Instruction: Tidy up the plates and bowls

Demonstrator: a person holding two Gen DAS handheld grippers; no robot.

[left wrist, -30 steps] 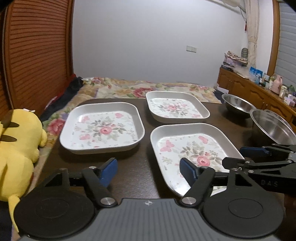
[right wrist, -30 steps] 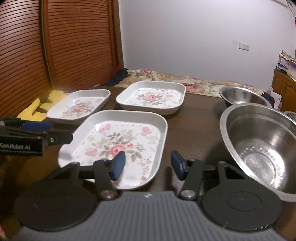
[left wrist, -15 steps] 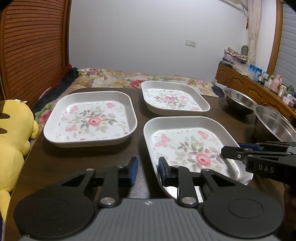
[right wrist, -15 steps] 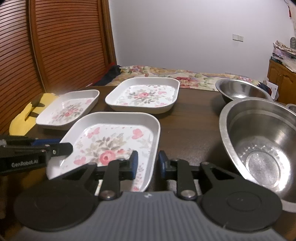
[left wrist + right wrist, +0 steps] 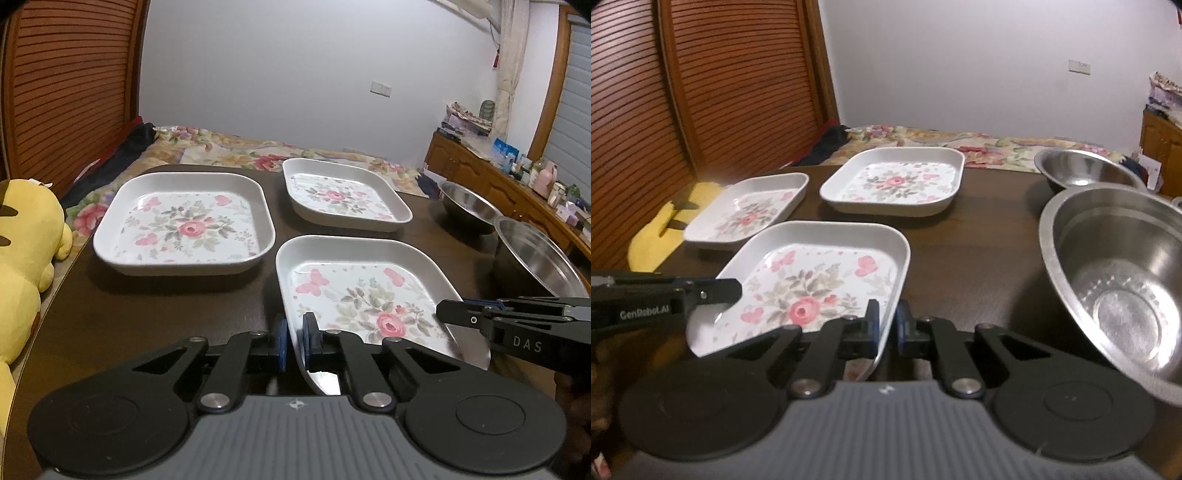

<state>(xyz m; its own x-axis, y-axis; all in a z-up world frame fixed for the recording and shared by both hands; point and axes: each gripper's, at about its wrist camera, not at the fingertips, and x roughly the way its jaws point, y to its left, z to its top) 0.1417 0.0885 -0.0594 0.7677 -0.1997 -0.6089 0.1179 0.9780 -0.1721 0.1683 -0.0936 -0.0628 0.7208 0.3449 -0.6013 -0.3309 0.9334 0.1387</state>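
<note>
Three square white plates with a rose pattern lie on the dark table. The near plate (image 5: 362,291) (image 5: 820,280) is gripped at both sides. My left gripper (image 5: 294,338) is shut on its left rim. My right gripper (image 5: 886,325) is shut on its right rim. Further off are the left plate (image 5: 184,225) (image 5: 746,210) and the far plate (image 5: 343,194) (image 5: 894,181). A large steel bowl (image 5: 1123,273) (image 5: 535,254) stands on the right, with a smaller steel bowl (image 5: 1086,171) (image 5: 467,205) behind it.
A yellow plush toy (image 5: 22,266) lies off the table's left edge. A flowered bedspread (image 5: 236,147) is beyond the table. A slatted wooden door (image 5: 701,92) stands at the left. A cluttered wooden cabinet (image 5: 517,188) lines the right wall.
Both grippers went from wide open to shut on the near plate's opposite rims, each having moved forward to it.
</note>
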